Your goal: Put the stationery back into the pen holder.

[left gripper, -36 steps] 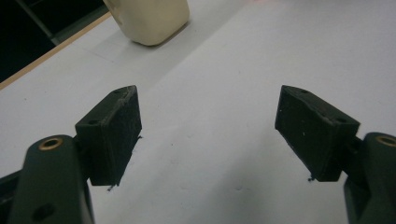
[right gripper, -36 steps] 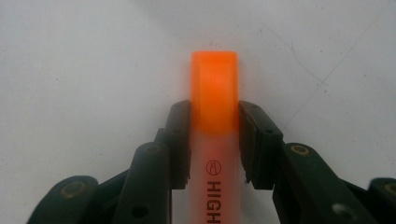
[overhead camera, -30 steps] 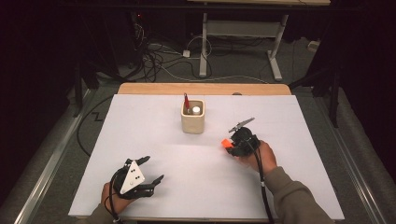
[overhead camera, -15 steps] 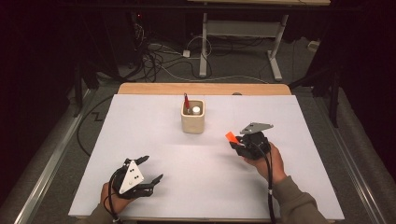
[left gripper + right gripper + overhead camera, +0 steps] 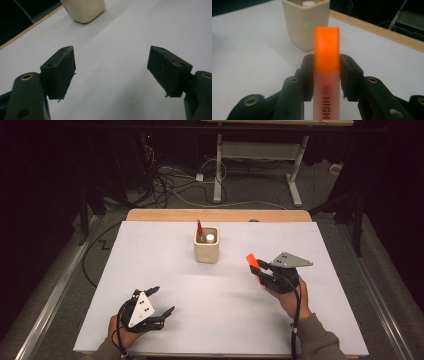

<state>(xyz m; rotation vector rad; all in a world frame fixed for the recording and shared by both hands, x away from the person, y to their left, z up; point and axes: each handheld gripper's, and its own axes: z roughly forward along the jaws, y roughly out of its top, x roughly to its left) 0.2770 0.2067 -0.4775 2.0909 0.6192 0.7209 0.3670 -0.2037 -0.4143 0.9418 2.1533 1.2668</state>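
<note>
Right of the cream cup (image 5: 206, 251) on the white table (image 5: 165, 270), the right gripper (image 5: 258, 269) is clamping an orange highlighter (image 5: 252, 260) between its pads, lifted clear of the surface and apart from the cup. Its long axis is running along the jaws, with the orange cap end (image 5: 327, 47) sticking out past the fingertips and pointing toward the cup (image 5: 305, 22), while the printed barrel is lying back between the jaws. Near the front edge, the left gripper (image 5: 161, 301) is resting in the person's hand with jaws standing wide apart and nothing between them.
</note>
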